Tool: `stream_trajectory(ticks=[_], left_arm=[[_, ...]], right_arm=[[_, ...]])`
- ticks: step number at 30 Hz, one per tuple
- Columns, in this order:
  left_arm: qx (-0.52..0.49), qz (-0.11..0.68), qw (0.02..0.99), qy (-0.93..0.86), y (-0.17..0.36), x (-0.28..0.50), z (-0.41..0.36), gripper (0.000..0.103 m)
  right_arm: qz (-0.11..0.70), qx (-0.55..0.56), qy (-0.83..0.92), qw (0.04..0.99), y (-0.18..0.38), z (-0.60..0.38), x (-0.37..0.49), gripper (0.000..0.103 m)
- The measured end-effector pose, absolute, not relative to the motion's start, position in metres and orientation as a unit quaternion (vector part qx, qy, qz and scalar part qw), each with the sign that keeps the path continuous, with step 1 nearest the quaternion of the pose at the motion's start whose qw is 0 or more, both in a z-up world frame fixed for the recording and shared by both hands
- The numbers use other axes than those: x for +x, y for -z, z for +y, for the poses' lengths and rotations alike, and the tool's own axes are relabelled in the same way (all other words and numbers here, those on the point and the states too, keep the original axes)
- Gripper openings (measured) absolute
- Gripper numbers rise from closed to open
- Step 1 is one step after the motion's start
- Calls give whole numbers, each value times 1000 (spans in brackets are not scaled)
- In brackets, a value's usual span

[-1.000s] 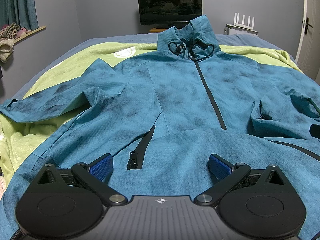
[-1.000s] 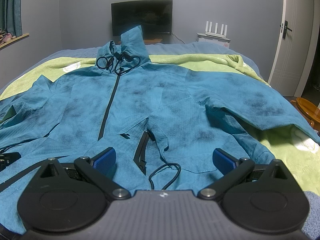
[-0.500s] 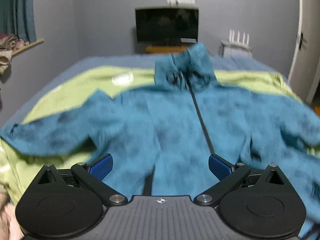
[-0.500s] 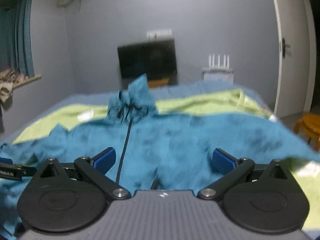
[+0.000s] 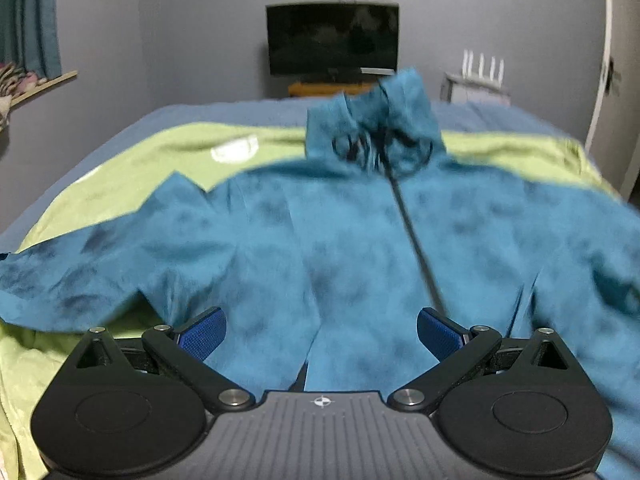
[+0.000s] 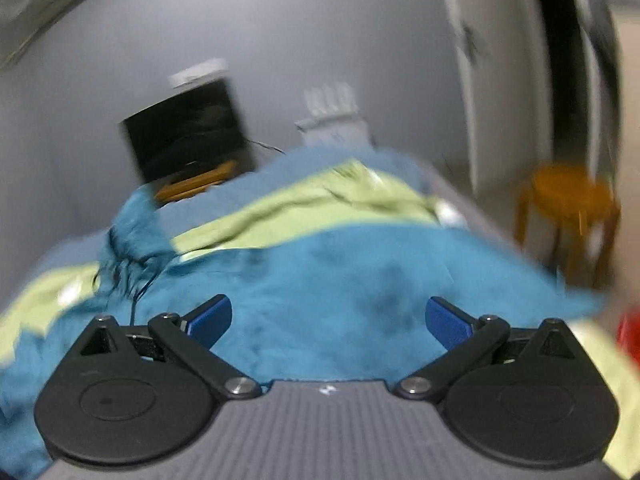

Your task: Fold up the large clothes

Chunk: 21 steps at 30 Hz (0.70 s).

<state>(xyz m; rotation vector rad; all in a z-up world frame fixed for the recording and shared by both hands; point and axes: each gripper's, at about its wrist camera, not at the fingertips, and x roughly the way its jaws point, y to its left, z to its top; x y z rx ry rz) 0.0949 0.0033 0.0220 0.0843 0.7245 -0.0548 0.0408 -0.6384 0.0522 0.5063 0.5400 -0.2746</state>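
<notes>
A large teal zip-up jacket lies front-up and spread on a green blanket on the bed, collar toward the far wall, sleeves out to both sides. My left gripper is open and empty above the jacket's lower front. My right gripper is open and empty above the jacket's right side, tilted and turned toward the right sleeve. Both views are motion-blurred.
A dark monitor stands on a stand beyond the bed's head, with a white router to its right. A wooden stool stands by the bed's right side near a white door. A curtain hangs at left.
Both grippers have pulled back and risen from the jacket's hem. The right one has swung to the right and tilted, bringing the stool and door into view. Both stayed open.
</notes>
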Motion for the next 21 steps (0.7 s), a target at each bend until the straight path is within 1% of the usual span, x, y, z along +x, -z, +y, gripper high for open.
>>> stream_trajectory(ticks=[2,6,11,13,14,15,16,18,19,21], left_arm=[[48,367,929,30,-1,92,0,103],[59,396,916,33,26,95,-4,103],[54,401,914,40,36,97,-5,103],[51,409,910,36,39,99,-4,103],[49,412,909,35,40,100,-4,103],[44,414,909,35,40,100,-3,103],[40,414,909,35,40,101,-2,103],[35,413,909,36,40,102,-2,103],[33,413,910,36,40,102,-1,103],[33,413,909,36,40,103,-2,103]], right_arm=[[286,282,177,898,-27,-673,47,103],[314,308,234,867,8,-719,61,103],[308,381,255,834,60,-742,73,102],[295,419,257,819,74,-752,74,99],[284,439,256,813,82,-754,75,93],[274,454,255,809,88,-756,75,86],[262,465,255,806,91,-760,71,82],[239,474,267,805,96,-769,70,63],[228,473,277,805,96,-773,68,61],[207,471,301,803,95,-782,68,60]])
